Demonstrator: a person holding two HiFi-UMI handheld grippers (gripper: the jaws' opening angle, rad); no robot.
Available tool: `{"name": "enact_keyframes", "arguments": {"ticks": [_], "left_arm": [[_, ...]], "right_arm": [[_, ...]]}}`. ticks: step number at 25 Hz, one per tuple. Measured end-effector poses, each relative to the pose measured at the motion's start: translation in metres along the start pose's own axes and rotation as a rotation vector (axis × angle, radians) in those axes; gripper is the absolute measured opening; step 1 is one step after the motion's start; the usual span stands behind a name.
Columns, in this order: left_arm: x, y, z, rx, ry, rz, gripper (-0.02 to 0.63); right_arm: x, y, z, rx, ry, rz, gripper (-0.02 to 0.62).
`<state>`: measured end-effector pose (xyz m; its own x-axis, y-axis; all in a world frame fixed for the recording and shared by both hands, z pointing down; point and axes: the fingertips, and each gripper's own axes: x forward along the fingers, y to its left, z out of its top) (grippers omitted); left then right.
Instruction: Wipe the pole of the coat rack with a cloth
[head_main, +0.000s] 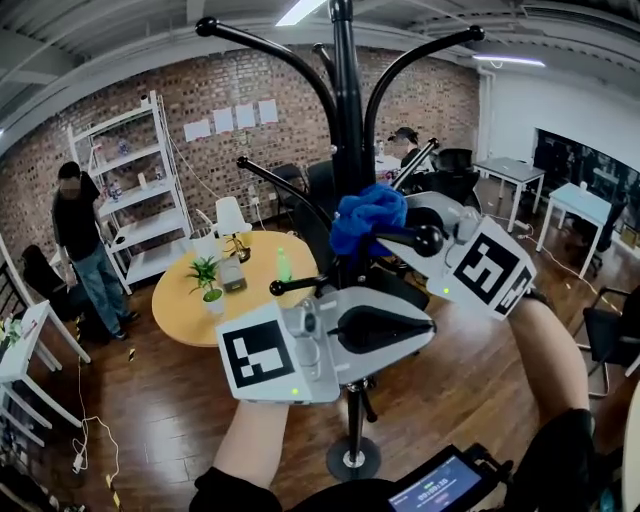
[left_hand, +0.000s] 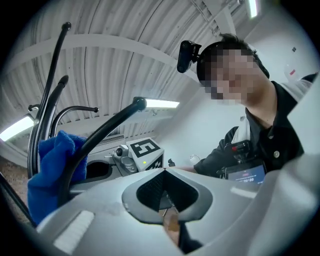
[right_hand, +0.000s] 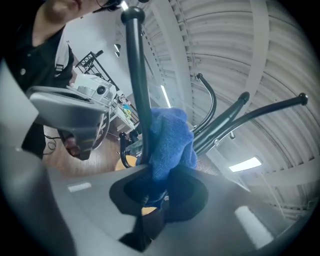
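1. Closest to me, a small screen (head_main: 440, 485) pokes up at the bottom edge of the head view. Its lower part is cut off.
2. The left gripper (head_main: 428, 325) is next. Its own view shows the left gripper (left_hand: 165, 172) with jaws pressed together and nothing between them. The head view only shows its gray shell.
3. The right gripper (head_main: 400, 228) pinches a blue cloth (head_main: 368, 218). Its own view shows the right gripper (right_hand: 160, 192) with the cloth (right_hand: 170, 142) bunched tight between the jaws.
4. The cloth sits right up against the black pole (head_main: 347, 120), just under where the curved arms branch out. The right gripper view shows it touching the pole (right_hand: 137, 75) on one side.
5. Only the head view shows the round base (head_main: 352, 458) standing on the wood floor.
6. Only the left gripper view shows the head camera (left_hand: 189, 52) that the person wears, and the cloth (left_hand: 50, 170) off to the left.
7. Farther back is a round yellow table (head_main: 175, 305) with a little plant (head_main: 207, 275) near its middle. Behind it are a white shelf (head_main: 130, 190) and a standing person (head_main: 85, 250).
8. The pole's top is cut off. The left gripper hides part of the lower pole. I cannot tell how far the cloth wraps around.
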<state>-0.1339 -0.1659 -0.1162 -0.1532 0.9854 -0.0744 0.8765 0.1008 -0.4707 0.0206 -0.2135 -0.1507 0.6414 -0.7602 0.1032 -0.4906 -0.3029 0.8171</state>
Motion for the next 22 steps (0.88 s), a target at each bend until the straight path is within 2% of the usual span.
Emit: {"name": "enact_keyframes", "arguments": {"ticks": [2,4,9,14,16,18,20,22], "left_arm": [[-0.001,-0.003,0.000,-0.006,-0.007,0.006,0.003],[-0.002,-0.006,0.001,-0.011,-0.015,0.011,0.003],[-0.001,-0.010,0.004,-0.005,0.000,0.018,0.003],[-0.017,-0.006,0.009,0.007,-0.012,0.032,0.003],[-0.016,-0.006,0.012,0.010,-0.017,0.040,0.003],[-0.008,-0.007,0.012,0.015,-0.016,0.042,0.003],[-0.002,-0.009,0.009,0.017,-0.011,0.041,0.003],[0.000,-0.011,0.003,0.008,-0.011,0.048,0.003]], "right_arm": [[-0.001,0.002,0.000,0.019,-0.018,0.014,0.049],[-0.008,0.004,0.010,0.016,-0.084,0.032,0.049],[-0.039,0.001,0.051,-0.059,-0.248,0.046,0.049],[-0.055,0.004,0.086,-0.093,-0.317,0.022,0.049],[-0.059,0.005,0.086,-0.109,-0.315,0.016,0.049],[-0.056,0.003,0.068,-0.088,-0.247,-0.017,0.049],[-0.049,0.001,0.043,-0.013,-0.158,-0.095,0.049],[-0.043,0.004,0.028,0.092,-0.144,-0.181,0.049]]}}
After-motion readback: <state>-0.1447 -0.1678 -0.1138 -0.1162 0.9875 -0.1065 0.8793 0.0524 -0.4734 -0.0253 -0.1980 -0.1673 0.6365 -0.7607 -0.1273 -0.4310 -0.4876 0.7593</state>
